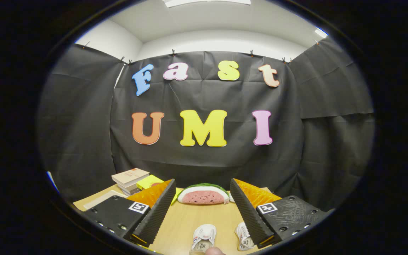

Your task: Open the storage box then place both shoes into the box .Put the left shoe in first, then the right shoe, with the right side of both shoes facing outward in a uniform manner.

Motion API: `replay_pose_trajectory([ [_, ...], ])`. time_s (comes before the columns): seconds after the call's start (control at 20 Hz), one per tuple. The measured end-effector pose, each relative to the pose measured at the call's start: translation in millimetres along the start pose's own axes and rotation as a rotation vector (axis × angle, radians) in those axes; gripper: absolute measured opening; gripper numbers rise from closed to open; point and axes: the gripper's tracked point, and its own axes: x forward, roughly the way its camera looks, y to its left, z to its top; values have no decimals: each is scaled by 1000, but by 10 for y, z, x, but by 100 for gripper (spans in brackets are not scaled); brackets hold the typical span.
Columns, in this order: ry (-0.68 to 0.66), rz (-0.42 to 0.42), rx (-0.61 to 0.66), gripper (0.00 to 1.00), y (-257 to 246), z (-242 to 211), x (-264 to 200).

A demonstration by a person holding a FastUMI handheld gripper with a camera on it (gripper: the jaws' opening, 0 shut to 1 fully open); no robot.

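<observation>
We're holding the gripper [202, 203] up above the wooden table [197, 219], fingers spread wide apart and gripping nothing — jaws open, only bare tabletop showing in the gap.

What we're seeing:
- 2 small white shoes low down, close in. One shoe [204, 238] is sitting between the fingers, the other shoe [243, 236] is just beside the inner edge of the right finger, partly hidden by it. Both are on the table, near each other but not touching.
- We can't tell which is left and which is right from this angle — too small and cut off.
- Beyond the fingers, a watermelon-slice toy [204, 193] is lying at the far edge of the table.
- Behind the left finger, a stack of books [130, 180] with a yellow box [149, 182] just beside it.
- Something rounded is poking in right below the nearer shoe; we can't make out what it is.

Storage box: we aren't spotting it anywhere here, so we can't say where it is or whether it's open.

Progress, our read — we're at the very start. Both shoes are lying loose on the table, nothing is picked up. All 3 steps are looking undone: opening the box, left shoe in, then right shoe in with right sides facing out.
</observation>
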Motion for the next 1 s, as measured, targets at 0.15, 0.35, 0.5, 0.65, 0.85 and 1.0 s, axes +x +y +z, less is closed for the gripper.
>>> replay_pose_trajectory([
  [0.15,19,11,16,95,18,-29,46],
  [0.35,39,69,22,95,194,-137,98],
  [0.5,54,149,43,95,448,-271,156],
  [0.65,102,244,79,95,784,-486,198],
  [0.85,215,381,143,95,1275,-1003,203],
  [1.0,353,458,224,95,1559,-1540,165],
])
